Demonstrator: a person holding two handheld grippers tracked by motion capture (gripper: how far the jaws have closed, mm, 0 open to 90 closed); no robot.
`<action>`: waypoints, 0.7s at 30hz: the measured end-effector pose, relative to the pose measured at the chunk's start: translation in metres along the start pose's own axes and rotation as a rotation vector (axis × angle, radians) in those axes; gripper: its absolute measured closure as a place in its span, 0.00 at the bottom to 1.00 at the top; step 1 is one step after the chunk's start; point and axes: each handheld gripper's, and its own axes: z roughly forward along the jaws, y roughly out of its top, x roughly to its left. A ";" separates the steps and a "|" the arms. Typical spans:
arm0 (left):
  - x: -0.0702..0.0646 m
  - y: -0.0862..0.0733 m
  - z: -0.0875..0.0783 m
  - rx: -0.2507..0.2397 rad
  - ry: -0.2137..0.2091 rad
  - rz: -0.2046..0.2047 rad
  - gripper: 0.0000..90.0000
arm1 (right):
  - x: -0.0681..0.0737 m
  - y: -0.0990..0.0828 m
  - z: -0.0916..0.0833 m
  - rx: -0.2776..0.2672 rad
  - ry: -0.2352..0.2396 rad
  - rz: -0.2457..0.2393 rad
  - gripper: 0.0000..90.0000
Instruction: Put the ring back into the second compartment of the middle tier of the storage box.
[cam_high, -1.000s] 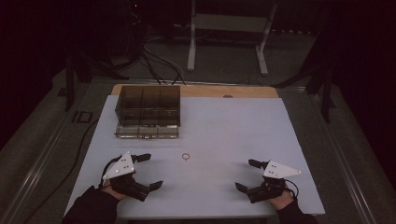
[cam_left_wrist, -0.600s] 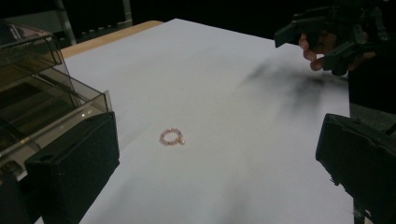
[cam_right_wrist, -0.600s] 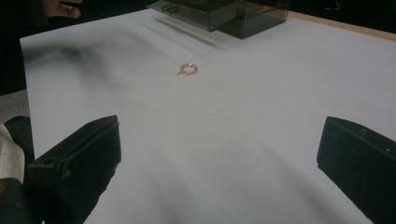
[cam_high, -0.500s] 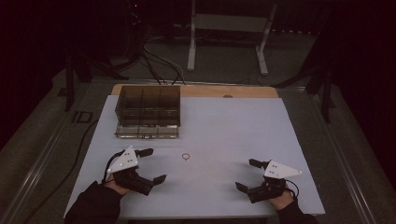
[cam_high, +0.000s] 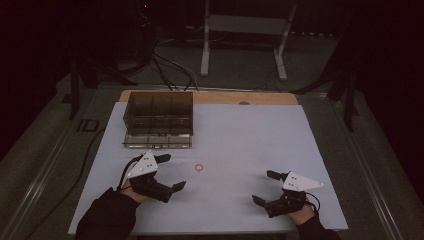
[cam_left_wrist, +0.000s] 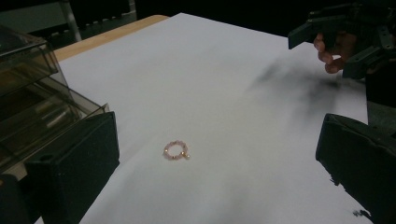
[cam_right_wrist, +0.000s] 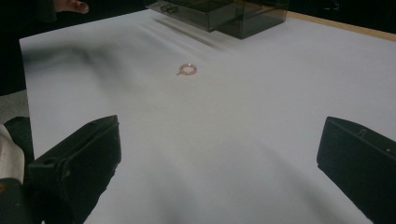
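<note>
lying flat on the white bench (cam_high: 235, 130), the ring (cam_high: 199, 167) (small, pinkish, beaded) sits alone, in front of the smoky plastic box (cam_high: 158, 119) and apart from it. the left gripper (cam_high: 167, 172) hovers just left of the ring, jaws spread wide and empty; in its own view the ring (cam_left_wrist: 176, 150) shows between the two jaws, a little ahead of them. the right gripper (cam_high: 267, 187) rests near the bench's front right, well apart from the ring, jaws also wide with nothing in them. from there the ring (cam_right_wrist: 187, 69) lies far ahead, the box (cam_right_wrist: 219, 11) beyond it.
</note>
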 end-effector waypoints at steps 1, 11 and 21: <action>0.000 0.001 0.002 -0.002 -0.002 0.004 0.01 | 0.000 0.000 0.000 0.000 0.001 0.001 0.00; 0.000 0.008 0.012 -0.001 -0.001 0.005 0.01 | 0.000 0.000 0.000 0.001 0.001 -0.001 0.00; 0.003 0.014 0.020 0.016 0.003 0.006 0.01 | 0.000 0.000 0.000 0.001 0.001 0.000 0.00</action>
